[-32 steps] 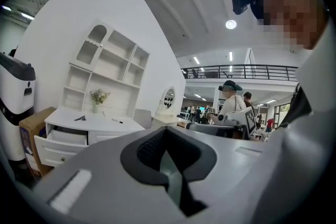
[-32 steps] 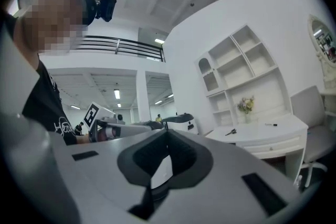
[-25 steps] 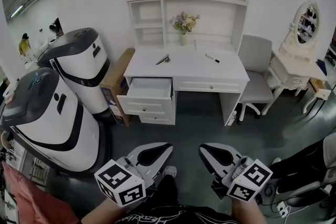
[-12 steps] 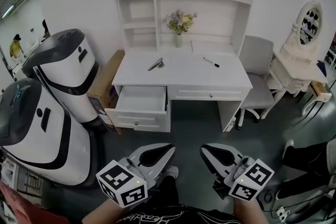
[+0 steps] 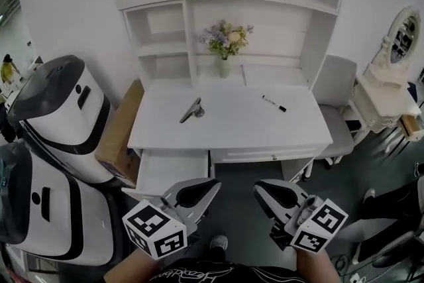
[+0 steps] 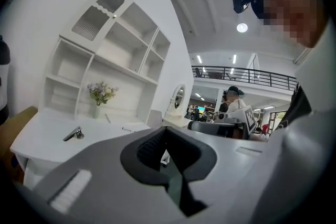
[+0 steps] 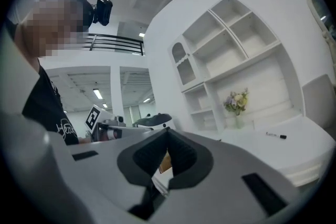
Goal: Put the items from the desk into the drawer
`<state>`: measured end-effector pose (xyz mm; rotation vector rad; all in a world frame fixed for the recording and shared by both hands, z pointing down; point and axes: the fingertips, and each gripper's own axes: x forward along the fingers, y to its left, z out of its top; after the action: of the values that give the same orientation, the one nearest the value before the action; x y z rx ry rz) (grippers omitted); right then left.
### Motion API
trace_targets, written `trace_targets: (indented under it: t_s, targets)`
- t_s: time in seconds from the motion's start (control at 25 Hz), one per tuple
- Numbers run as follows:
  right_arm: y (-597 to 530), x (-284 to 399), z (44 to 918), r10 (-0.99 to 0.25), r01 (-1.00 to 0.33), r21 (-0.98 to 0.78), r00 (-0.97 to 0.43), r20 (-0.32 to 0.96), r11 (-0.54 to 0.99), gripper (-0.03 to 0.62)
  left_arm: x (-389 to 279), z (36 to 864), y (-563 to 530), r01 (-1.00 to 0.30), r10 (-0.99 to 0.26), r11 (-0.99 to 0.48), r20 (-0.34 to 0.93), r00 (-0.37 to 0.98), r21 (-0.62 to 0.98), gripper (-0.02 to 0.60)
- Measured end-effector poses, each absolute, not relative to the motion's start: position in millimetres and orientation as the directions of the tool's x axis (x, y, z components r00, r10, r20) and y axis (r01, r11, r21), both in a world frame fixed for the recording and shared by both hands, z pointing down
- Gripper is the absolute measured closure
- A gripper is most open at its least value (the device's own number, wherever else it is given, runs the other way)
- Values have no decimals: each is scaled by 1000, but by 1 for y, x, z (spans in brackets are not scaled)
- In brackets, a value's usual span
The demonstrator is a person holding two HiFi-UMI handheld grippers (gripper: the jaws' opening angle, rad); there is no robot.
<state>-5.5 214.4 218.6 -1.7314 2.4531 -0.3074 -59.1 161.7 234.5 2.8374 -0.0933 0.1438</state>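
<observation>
Both claws hang low in front of you, short of the desk (image 5: pixel 232 129). L claw (image 5: pixel 209 186) is closed tip to tip w/ nothing in it; R claw (image 5: pixel 261 188) same, closed & empty. On the desk: clip (image 5: pixel 191 111) left of centre, pen (image 5: pixel 273 103) right of centre, well apart. Clip lies ahead of L claw, long axis running near-left to far-right. Pen sits ahead of R claw, axis far-left to near-right. So clip = L job, pen = R job, I'd say. Drawer (image 5: pixel 159 169) is open under the desk's left side, between L claw and clip, so L has the short drop. Open the jaws before reaching & turn each claw across its item's axis.
</observation>
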Motion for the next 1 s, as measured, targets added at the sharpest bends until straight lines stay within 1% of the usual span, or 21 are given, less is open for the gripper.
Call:
trace_targets:
  t_s: [0.16,0.28,0.44,0.6,0.84,1.0]
  targets:
    - [159,31,220,-949,-923,-246,-314,36,296,586,-21,241,101,-55,-23,-943,103,994,327,572]
    - [133,56,231,-956,-930,-255,-288,55,265,586,4,252,68,-34,-2,-945,99,995,324,573]
    - [122,88,256,-959,-933,-292,-254,124,209,586,34,275,52,-14,30,-923,109,994,384,574]
    - [111,124,267,-962,-937,-301,-232,147,180,586,67,287,42,-3,54,-912,127,990,409,574]
    - [81,190,278,-959,-925,-331,-244,142,187,586,122,298,17,-44,31,-917,180,983,396,572]
    - [64,238,291,-945,-910,-361,-279,172,203,586,166,311,0,-85,8,-902,213,977,424,574]
